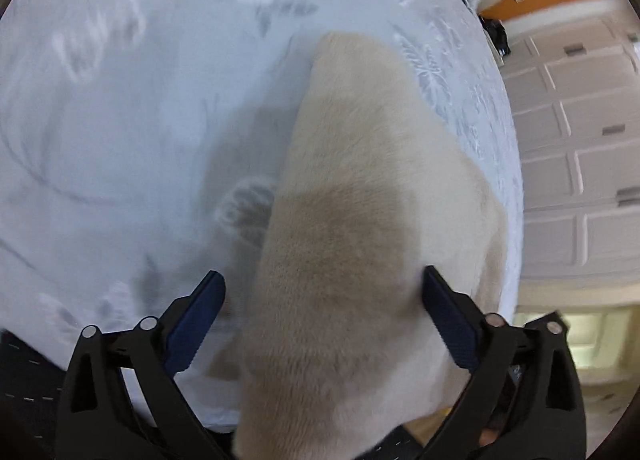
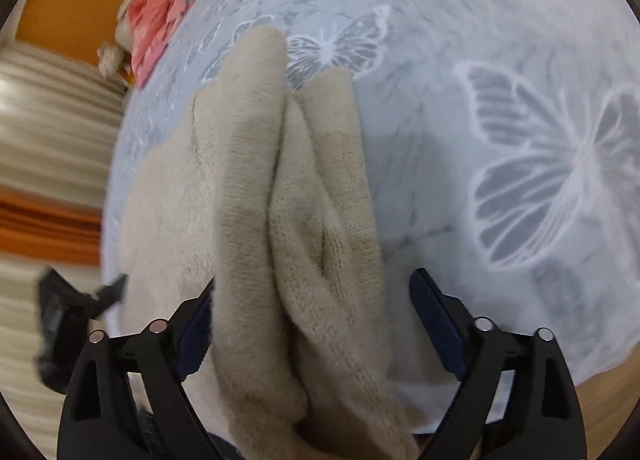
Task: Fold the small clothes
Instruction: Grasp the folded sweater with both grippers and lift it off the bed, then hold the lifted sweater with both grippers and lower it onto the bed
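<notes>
garment (image 1: 360,187): beige fleece, on bedsheet (image 1: 120,119) near its edge | left gripper (image 1: 320,316): wide open, straddling it | right gripper (image 2: 316,320): wide open around bunched folds | handling: soft, light, floppy; pinch edge

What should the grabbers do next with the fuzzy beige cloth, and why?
Probably close the right gripper on the bunched beige fleece garment. Its fingers stand wide open with the folds between them, so nothing is pinched. The left gripper is open too, above the cloth on the butterfly bedsheet.
</notes>
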